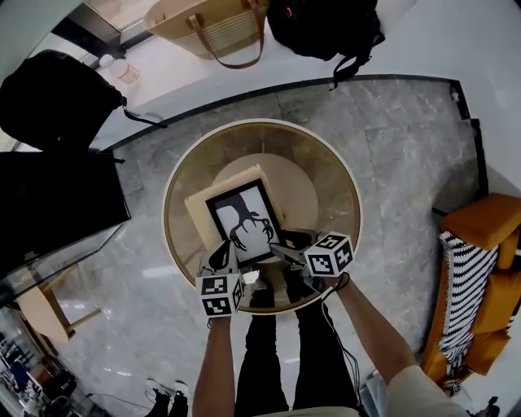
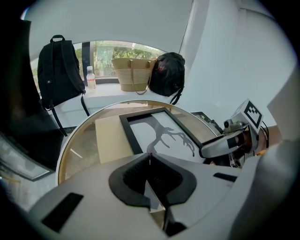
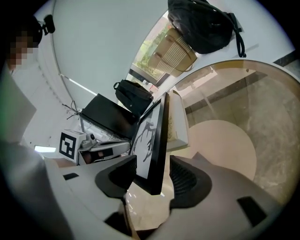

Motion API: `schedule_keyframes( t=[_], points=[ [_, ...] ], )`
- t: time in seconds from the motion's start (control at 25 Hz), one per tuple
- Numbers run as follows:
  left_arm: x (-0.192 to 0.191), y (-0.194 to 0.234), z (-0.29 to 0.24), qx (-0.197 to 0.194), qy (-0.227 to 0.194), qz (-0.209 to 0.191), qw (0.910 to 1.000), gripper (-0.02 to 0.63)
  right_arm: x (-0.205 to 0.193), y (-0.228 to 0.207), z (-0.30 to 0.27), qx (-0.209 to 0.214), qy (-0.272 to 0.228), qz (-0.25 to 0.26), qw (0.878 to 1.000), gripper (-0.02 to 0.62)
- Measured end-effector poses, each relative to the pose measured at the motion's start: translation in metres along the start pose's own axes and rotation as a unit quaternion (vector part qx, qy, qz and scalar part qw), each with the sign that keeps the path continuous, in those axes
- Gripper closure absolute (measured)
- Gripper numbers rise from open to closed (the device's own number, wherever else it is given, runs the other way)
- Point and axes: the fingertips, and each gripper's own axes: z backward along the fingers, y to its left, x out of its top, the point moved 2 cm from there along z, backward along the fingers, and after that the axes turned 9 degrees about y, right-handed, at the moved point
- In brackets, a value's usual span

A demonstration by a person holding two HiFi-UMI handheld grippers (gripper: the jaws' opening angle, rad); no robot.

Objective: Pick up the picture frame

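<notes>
The picture frame [image 1: 242, 221] has a smooth black moulding with a satin sheen, around a glossy pane. Under it lies a matt beige board [image 1: 202, 208] on a glossy glass surface [image 1: 334, 175] with a brassy rim. Beyond the frame the floor [image 1: 391, 138] is polished grey stone, with a woven straw bag [image 1: 213, 28] and a black cloth backpack [image 1: 326, 24]. The right gripper [image 3: 157, 176] is matt grey plastic with ribbed black fingers [image 3: 187, 180].

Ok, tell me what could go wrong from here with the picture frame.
1. The right gripper straddles the picture frame's edge, jaws apart, not pressing; lifting now would likely leave it behind.
2. A hold near one corner may let the frame swing and drop onto the glass table.
3. The shut left gripper sits close by and could bump it.
</notes>
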Motion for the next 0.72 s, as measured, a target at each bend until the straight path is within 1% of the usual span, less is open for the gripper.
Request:
schedule_keyframes(
  t=[0.28, 0.44, 0.72],
  points=[
    [0.002, -0.002, -0.003, 0.003, 0.003, -0.002, 1.0000, 0.583, -0.002, -0.003, -0.016, 0.026, 0.013, -0.022, 0.999, 0.382],
    [0.003, 0.000, -0.004, 0.006, 0.000, -0.003, 1.0000, 0.584, 0.001, 0.001, -0.026, 0.046, 0.010, -0.035, 0.998, 0.382],
    [0.004, -0.001, -0.004, 0.004, 0.001, 0.003, 1.0000, 0.583, 0.005, -0.003, -0.036, 0.057, 0.018, -0.055, 0.997, 0.382]
  ],
)
